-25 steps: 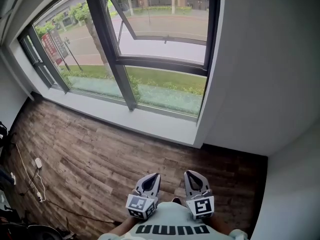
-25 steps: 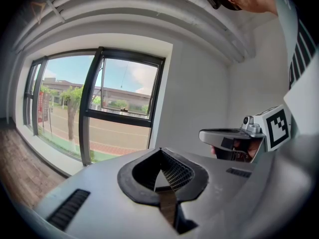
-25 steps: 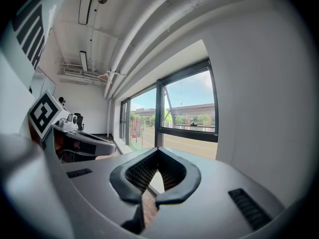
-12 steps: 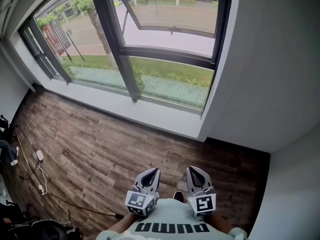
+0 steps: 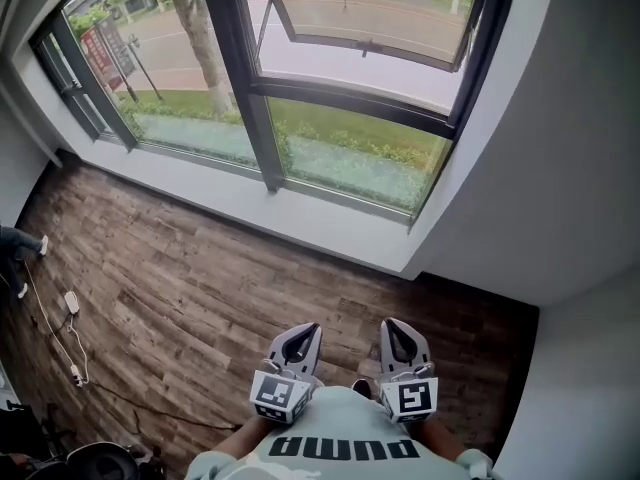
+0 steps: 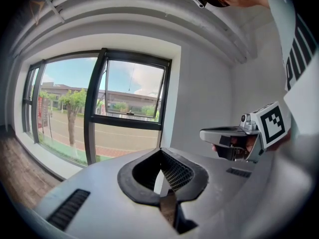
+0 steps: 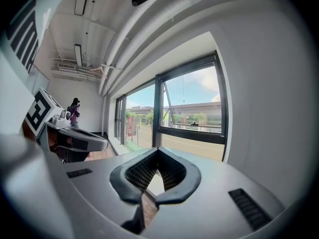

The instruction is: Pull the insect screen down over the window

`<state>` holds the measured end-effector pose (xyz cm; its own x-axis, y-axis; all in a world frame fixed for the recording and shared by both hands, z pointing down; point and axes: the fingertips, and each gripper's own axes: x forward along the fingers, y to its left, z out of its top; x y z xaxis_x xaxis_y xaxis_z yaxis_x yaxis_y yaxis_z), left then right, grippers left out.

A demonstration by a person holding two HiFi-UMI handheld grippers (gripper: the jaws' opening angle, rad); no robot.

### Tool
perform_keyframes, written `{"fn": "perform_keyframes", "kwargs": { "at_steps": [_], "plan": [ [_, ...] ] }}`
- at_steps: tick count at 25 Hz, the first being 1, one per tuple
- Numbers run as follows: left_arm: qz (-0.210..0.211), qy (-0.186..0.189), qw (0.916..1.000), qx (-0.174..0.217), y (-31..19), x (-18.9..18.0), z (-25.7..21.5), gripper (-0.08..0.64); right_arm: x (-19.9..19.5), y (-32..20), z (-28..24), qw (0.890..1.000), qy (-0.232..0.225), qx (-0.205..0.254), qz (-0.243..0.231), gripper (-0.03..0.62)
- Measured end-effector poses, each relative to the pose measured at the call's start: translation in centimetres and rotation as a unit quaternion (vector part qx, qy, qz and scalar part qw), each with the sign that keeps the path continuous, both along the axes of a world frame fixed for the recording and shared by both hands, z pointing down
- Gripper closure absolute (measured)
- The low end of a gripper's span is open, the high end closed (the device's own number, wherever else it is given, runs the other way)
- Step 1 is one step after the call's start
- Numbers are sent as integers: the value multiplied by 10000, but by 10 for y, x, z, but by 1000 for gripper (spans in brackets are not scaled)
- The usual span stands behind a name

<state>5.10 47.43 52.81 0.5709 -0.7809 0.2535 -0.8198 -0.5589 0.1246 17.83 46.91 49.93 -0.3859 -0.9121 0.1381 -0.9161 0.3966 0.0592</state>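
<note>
— What kind of place am I running this from?
— I see a bare, unfurnished room, office-like: wood-plank floor [image 5: 180, 288], white walls [image 5: 560, 148], a tall dark-framed window [image 5: 240, 78] facing a street [image 5: 165, 43], and exposed pipes [image 7: 164, 19] overhead.

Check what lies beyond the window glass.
Grass, a tree trunk and a road show outside. The dark window frame covers parts of them.
</note>
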Motion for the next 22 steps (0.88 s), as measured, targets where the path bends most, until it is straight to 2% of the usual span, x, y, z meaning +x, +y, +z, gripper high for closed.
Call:
{"fn": "perform_keyframes", "kwargs": {
  "at_steps": [6, 11, 18, 22],
  "plan": [
    [155, 232, 9996, 59, -59, -57, -16, 546, -63, -54, -17, 10000, 54, 43, 59, 588],
    [91, 317, 9993, 149, -90, -111, -30, 546, -116, -83, -28, 9999, 131, 92, 15, 588],
    [-288, 364, 9988, 161, -116, -177, -30, 546, -170, -124, -24, 9997, 167, -1, -191, 588],
    [-507, 351, 9980, 107, -133, -197, -26, 546, -190, -150, -26, 9994, 89, -28, -337, 588]
  ]
}}
